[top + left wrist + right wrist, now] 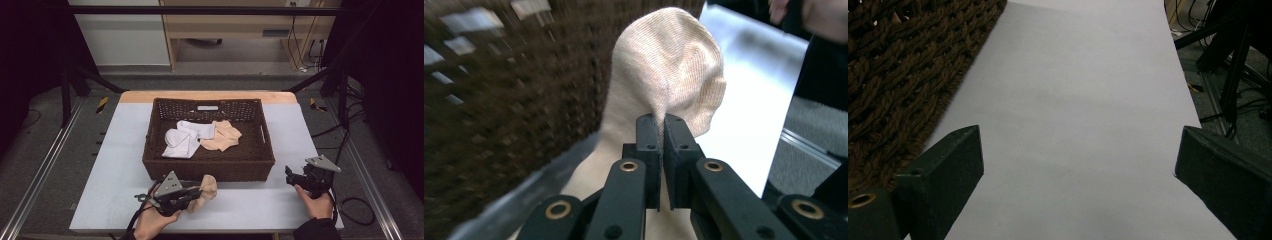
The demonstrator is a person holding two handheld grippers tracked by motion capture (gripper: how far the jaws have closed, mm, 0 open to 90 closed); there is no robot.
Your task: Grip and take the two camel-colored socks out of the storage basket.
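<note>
Left gripper (192,192), near-left on pale table (115,165): jaws pinched on beige knitted sock (206,190), long axis running rightward, just near of brown wicker basket (210,165). Right gripper (292,176), near-right, well apart: jaws spread wide, holding nothing.

Ribbed beige knit sock (669,65) in the matt black plastic left gripper (661,127); rough woven wicker basket (509,100) beside it; smooth matt counter (1073,125).

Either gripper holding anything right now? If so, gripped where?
Left gripper is shut on a beige sock, pinching a fold of fabric near its middle. Right gripper is open over the table, holding nothing.
</note>
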